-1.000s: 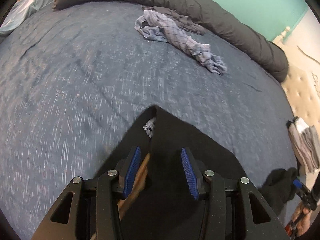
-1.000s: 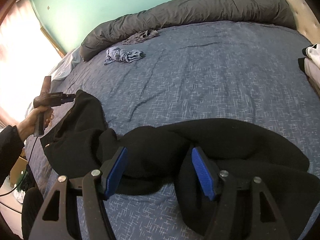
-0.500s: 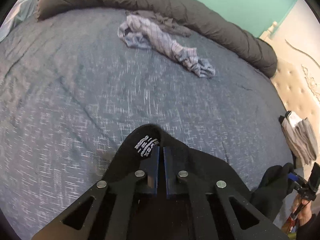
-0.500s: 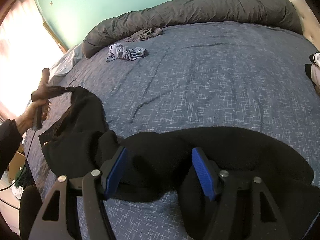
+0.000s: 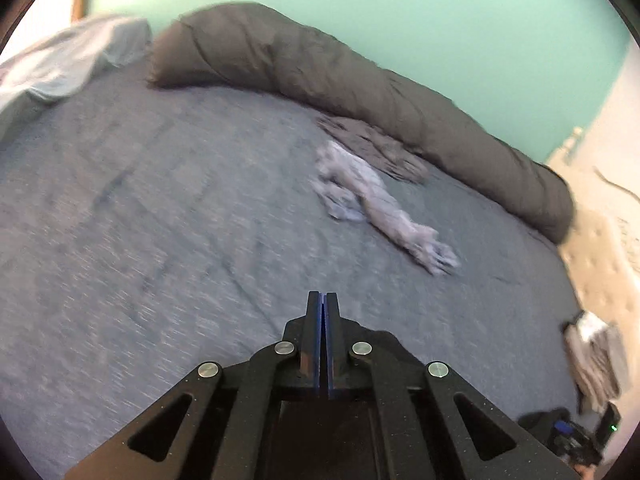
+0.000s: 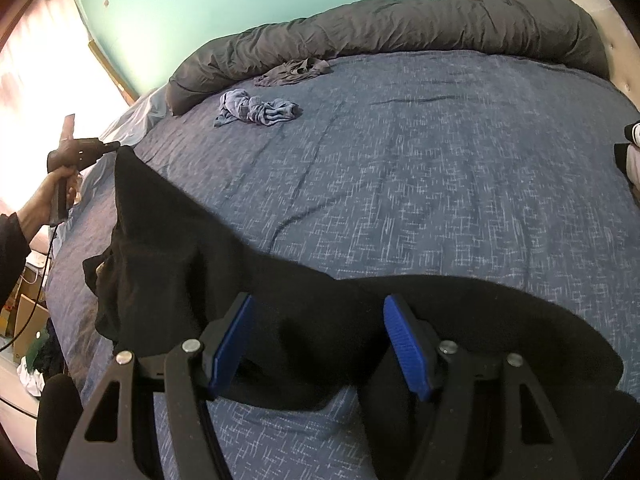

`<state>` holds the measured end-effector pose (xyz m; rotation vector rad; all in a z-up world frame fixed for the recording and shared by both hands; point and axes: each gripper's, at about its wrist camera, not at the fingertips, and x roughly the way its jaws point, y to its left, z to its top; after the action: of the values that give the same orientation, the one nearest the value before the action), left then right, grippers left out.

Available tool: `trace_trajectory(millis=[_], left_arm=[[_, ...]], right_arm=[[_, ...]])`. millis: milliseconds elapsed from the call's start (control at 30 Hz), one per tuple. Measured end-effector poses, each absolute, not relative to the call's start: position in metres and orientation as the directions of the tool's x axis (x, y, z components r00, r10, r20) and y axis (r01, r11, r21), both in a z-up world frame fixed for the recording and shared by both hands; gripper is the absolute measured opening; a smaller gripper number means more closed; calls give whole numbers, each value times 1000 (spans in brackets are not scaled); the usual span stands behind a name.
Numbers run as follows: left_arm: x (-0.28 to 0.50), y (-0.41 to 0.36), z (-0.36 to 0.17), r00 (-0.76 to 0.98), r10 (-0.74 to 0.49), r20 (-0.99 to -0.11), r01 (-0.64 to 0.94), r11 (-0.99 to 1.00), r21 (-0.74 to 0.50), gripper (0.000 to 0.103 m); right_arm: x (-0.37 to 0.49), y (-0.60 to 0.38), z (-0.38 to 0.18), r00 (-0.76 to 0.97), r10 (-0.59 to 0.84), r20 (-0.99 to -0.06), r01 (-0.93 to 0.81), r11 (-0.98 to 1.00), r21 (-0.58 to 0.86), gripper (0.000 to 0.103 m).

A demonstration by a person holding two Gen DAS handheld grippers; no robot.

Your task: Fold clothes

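Much bare blue bedspread (image 6: pixel 440 184) beyond black garment (image 6: pixel 280 300)

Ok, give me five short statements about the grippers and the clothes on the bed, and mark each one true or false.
1. The left gripper is clamped on a corner of the black garment. True.
2. The right gripper is shut on the black garment. False: its jaws stand open, with the cloth lying between them.
3. A crumpled light blue garment lies on the bed. True.
4. The rolled grey duvet lies at the near edge of the bed. False: it lies along the far edge, by the green wall.
5. The black garment is neatly folded. False: it is spread out and rumpled.
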<state>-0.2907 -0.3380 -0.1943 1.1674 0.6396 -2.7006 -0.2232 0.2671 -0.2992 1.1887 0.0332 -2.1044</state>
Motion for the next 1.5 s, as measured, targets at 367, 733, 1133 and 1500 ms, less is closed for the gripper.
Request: trace_trajectory(millis=[367, 733, 1133, 1500], left_arm=[[-284, -374, -234, -570, 12, -822, 417, -857, -302, 2], [-209, -343, -258, -490, 77, -868, 299, -921, -250, 28], [-146, -334, -271, -494, 88, -865, 298, -917, -264, 29], [-126, -341, -280, -485, 83, -871, 298, -920, -254, 29]], right_arm=[[-237, 279, -304, -343, -494, -799, 577, -782, 236, 68], [-211, 342, -299, -336, -416, -845, 579, -799, 164, 71], [-187, 307, -352, -241, -310, -920, 665, -743, 76, 71], [-203, 313, -311, -368, -297, -881, 656, -755, -20, 4]])
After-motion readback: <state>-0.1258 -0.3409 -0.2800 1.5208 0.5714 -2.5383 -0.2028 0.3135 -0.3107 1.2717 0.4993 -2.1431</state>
